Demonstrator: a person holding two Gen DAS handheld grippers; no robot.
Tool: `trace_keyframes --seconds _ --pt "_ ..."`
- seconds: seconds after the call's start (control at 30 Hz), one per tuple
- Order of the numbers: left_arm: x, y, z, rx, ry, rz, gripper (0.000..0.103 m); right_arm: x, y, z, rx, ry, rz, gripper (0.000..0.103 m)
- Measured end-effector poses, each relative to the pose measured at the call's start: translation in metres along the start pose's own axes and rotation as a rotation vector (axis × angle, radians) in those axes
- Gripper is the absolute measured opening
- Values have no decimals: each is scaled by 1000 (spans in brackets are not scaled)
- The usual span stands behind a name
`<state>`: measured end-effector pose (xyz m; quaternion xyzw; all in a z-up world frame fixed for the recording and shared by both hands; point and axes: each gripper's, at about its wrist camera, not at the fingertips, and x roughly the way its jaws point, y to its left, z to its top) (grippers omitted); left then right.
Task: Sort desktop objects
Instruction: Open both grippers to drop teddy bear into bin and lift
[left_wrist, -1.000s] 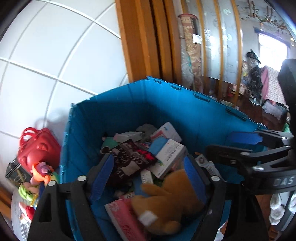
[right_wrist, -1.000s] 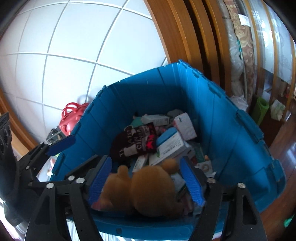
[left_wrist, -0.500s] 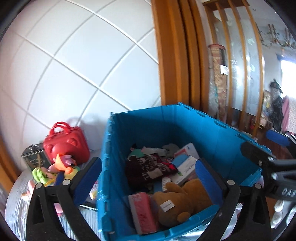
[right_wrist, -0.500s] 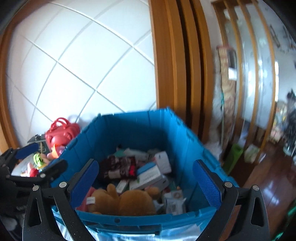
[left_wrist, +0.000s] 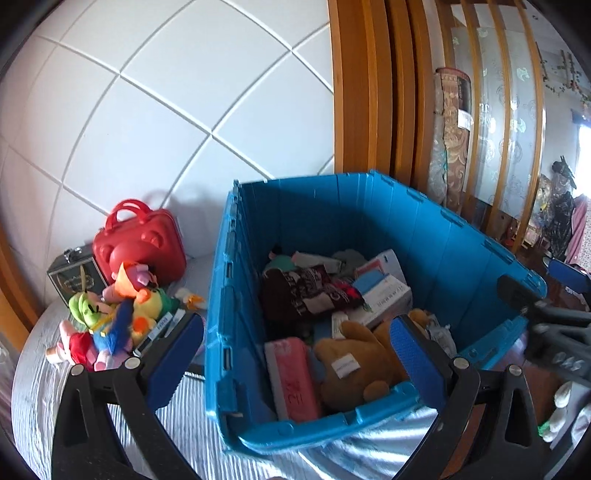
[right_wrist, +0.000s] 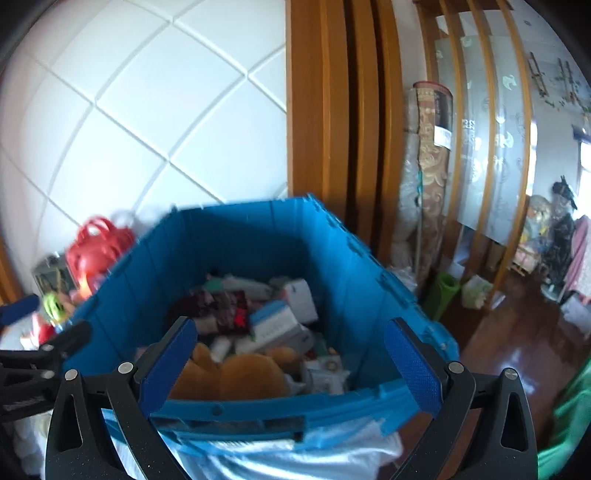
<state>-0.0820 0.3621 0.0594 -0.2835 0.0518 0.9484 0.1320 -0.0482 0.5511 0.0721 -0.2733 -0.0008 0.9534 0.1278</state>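
Blue bin (left_wrist: 369, 236), brown plush (left_wrist: 362, 365) inside, just ahead of both empty wide-open tongs, left (left_wrist: 295, 354) and right (right_wrist: 291, 354); drop apparently done, next: reach toys (left_wrist: 110, 314) beside left tongs.

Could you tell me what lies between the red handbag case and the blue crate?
In the left wrist view, a bare strip of grey cloth separates the red handbag case from the blue crate; the plush toy pile sits nearer the camera.
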Motion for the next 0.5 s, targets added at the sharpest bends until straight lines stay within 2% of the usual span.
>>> trace_keyframes --seconds 0.2,0.5 --pt "-1 -9 2 -8 71 -19 102 13 10 -5 -73 120 32 103" --pt "-11 -10 2 -24 36 -18 102 7 8 -2 -69 110 40 103"
